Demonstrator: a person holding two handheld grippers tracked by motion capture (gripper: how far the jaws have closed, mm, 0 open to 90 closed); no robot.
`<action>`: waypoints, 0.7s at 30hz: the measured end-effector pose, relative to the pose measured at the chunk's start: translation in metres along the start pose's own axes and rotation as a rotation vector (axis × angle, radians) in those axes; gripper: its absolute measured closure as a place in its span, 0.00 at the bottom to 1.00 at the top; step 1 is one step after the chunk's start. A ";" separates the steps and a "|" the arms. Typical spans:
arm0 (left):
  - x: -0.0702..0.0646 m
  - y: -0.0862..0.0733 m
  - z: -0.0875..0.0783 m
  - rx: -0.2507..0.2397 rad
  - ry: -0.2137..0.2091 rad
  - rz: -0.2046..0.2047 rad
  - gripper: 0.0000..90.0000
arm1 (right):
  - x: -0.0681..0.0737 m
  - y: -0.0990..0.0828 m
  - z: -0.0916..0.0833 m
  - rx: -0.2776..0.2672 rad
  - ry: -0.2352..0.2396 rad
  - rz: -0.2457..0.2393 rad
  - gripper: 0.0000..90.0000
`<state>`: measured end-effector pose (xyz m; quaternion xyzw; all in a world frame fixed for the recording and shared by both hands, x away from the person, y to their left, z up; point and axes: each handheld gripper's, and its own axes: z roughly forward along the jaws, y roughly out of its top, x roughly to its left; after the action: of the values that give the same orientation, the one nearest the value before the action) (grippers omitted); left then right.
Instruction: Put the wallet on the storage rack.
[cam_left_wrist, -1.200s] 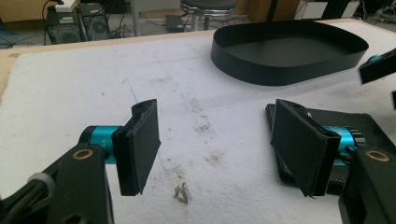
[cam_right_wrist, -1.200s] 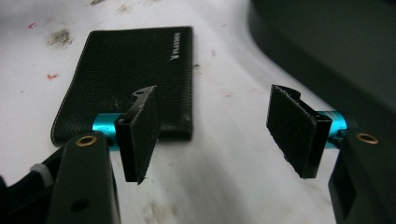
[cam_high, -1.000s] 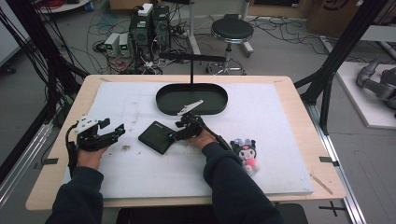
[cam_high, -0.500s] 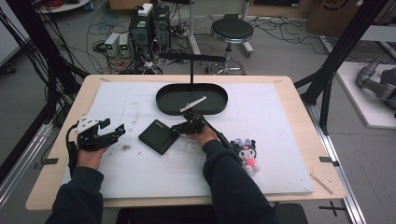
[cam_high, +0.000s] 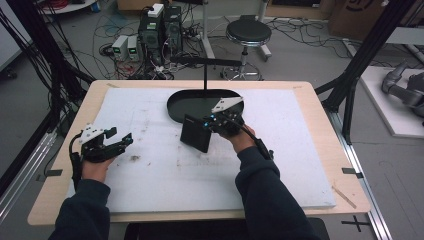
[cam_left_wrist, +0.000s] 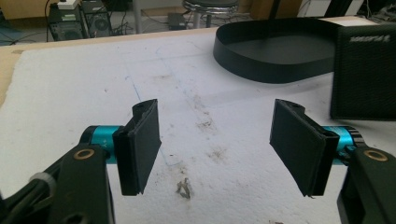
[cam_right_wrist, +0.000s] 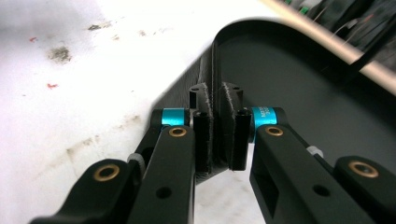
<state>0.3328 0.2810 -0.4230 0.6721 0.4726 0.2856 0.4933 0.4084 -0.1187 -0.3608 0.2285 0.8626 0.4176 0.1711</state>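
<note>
A flat black square box (cam_high: 195, 134) with a textured face hangs tilted on edge just above the white mat, at the near rim of a black oval tray (cam_high: 172, 107). My right gripper (cam_high: 214, 122) is shut on the box's upper right edge. In the right gripper view, the pads of my right gripper (cam_right_wrist: 217, 100) pinch the box's thin edge (cam_right_wrist: 205, 70), with the tray (cam_right_wrist: 303, 84) right behind it. My left gripper (cam_high: 119, 144) rests open at the mat's left side. The left gripper view has my left gripper (cam_left_wrist: 217, 140) wide apart with nothing between, and the box (cam_left_wrist: 364, 70) and tray (cam_left_wrist: 261, 65) beyond it.
A white foam mat (cam_high: 150, 190) with dirt smudges covers most of the wooden table (cam_high: 345, 165). A thin black post (cam_high: 205, 75) rises behind the tray. A stool (cam_high: 248, 34) and computer boxes (cam_high: 160, 25) stand on the floor beyond the far edge.
My right gripper has lifted the black box off the mat, tipped it up on edge and carried it toward the tray. My left gripper has stayed put and open.
</note>
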 end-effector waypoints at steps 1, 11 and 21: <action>0.000 0.000 0.000 0.000 0.000 0.001 0.37 | 0.004 0.001 -0.006 -0.006 -0.024 -0.034 0.94; -0.001 0.000 0.001 -0.001 0.001 -0.001 0.37 | 0.022 -0.016 -0.024 0.013 0.123 -0.146 0.94; -0.001 0.000 0.001 0.004 -0.002 -0.001 0.37 | 0.023 -0.024 -0.019 0.011 0.207 -0.066 0.78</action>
<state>0.3332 0.2792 -0.4231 0.6732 0.4728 0.2839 0.4926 0.3734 -0.1317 -0.3711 0.1567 0.8849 0.4284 0.0937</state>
